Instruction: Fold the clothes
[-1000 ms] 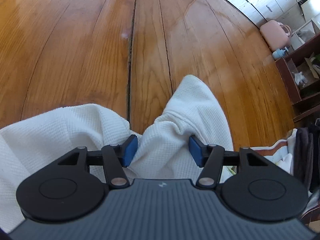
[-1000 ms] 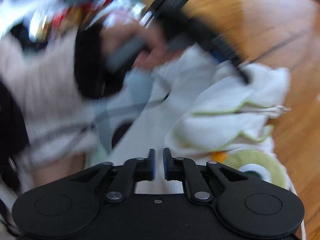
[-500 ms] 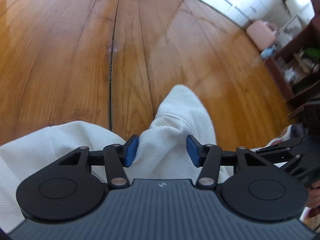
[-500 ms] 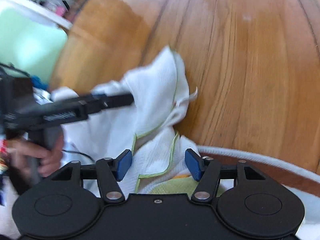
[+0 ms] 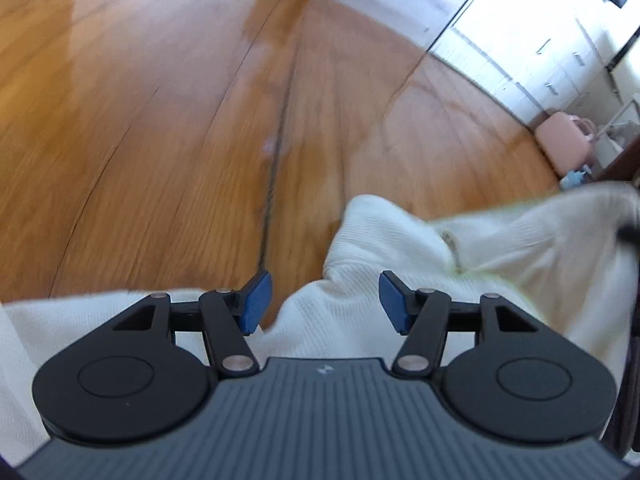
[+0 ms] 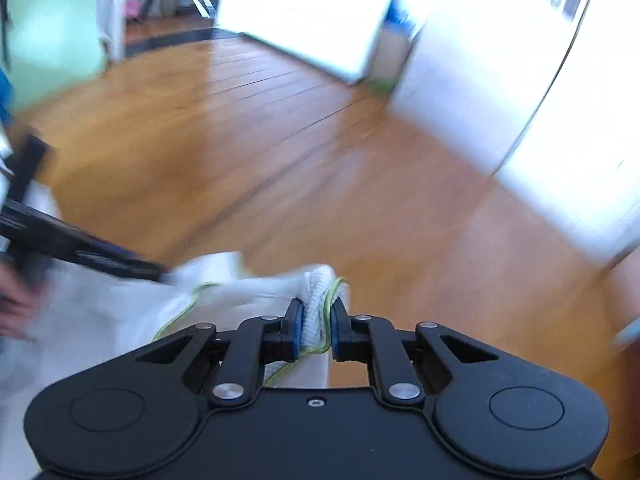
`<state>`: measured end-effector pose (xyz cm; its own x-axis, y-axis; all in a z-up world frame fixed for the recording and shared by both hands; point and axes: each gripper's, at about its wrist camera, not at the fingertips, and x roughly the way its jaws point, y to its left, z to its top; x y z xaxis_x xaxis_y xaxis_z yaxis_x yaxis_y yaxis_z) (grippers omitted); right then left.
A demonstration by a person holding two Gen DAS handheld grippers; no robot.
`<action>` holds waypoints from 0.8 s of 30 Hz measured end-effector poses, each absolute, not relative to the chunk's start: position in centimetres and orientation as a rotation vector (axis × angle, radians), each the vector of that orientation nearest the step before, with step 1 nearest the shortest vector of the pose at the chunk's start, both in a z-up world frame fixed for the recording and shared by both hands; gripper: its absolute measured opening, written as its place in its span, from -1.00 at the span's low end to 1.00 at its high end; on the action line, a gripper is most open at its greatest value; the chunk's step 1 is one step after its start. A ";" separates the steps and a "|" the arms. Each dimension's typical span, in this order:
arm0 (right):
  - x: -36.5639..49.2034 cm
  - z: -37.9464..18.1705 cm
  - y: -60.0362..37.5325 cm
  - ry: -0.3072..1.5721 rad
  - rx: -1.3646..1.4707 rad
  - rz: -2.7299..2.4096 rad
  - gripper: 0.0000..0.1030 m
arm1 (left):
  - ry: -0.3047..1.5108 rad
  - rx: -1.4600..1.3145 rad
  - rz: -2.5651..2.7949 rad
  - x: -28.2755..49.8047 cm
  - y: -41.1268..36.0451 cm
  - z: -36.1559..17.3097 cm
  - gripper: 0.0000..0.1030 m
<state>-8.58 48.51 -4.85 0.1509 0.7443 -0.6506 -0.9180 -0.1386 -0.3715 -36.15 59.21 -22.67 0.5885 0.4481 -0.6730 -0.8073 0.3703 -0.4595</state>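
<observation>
A white waffle-knit garment [image 5: 360, 240] with thin green trim lies bunched on the wooden floor [image 5: 160, 140]. My left gripper [image 5: 325, 300] hovers over a fold of it. Its jaws are opening, and the blue pads [image 5: 256, 300] stand apart from the cloth between them. My right gripper [image 6: 318, 326] is closing, its pads pressed on a bunched, green-edged part of the garment [image 6: 240, 292], which it holds above the floor. In the right wrist view the left gripper's black body [image 6: 80, 248] and a hand [image 6: 16, 308] show blurred at the left edge.
Wooden floor [image 6: 320, 160] stretches ahead in both views. A pink container [image 5: 560, 144] stands by white cabinets [image 5: 540, 40] at the far right. White doors or panels [image 6: 560, 100] line the back of the room.
My right gripper went from open over the green-trimmed edge to shut on it and lifted, its view swinging up towards the room. Cloth now stretches to the right in the left view.
</observation>
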 end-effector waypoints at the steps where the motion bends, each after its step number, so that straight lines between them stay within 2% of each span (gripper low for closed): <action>1: -8.1 -4.3 48.9 0.168 -0.910 1.401 -0.73 | 0.464 -0.844 0.837 -36.2 59.0 -22.1 0.13; 4: -5.8 -3.5 51.1 0.078 -0.867 1.247 -0.72 | 0.424 -0.798 0.827 -36.5 58.4 -21.3 0.17; 6: -3.9 -4.6 53.0 0.129 -0.853 1.243 -0.54 | 0.431 -0.788 0.830 -36.6 58.4 -21.6 0.18; 8: -1.6 -6.5 54.8 0.288 -0.857 1.358 -0.36 | 0.475 -0.805 0.849 -36.3 58.7 -22.4 0.18; 10: 0.9 -8.0 55.8 0.504 -0.803 1.442 -0.32 | 0.533 -0.810 0.878 -36.2 59.1 -23.1 0.18; 12: 3.8 -8.5 55.1 0.693 -0.646 1.445 -0.10 | 0.599 -0.790 0.924 -36.0 59.2 -23.6 0.18; 13: 5.1 -8.8 54.7 0.776 -0.568 1.443 0.11 | 0.625 -0.774 0.946 -35.9 59.2 -23.6 0.18; 14: 6.1 -9.4 54.1 0.852 -0.503 1.446 0.21 | 0.642 -0.760 0.965 -36.0 59.1 -23.6 0.18; 17: 8.8 -11.2 53.0 0.986 -0.457 1.382 0.23 | 0.661 -0.764 0.978 -36.0 59.6 -24.1 0.23; 22: 10.3 -14.2 52.3 1.085 -0.506 1.309 0.25 | 0.738 -0.676 0.984 -34.6 60.2 -24.6 0.44; 24: 10.1 -14.9 52.4 1.115 -0.515 1.317 0.25 | 0.741 -0.632 0.999 -34.4 60.6 -24.5 0.46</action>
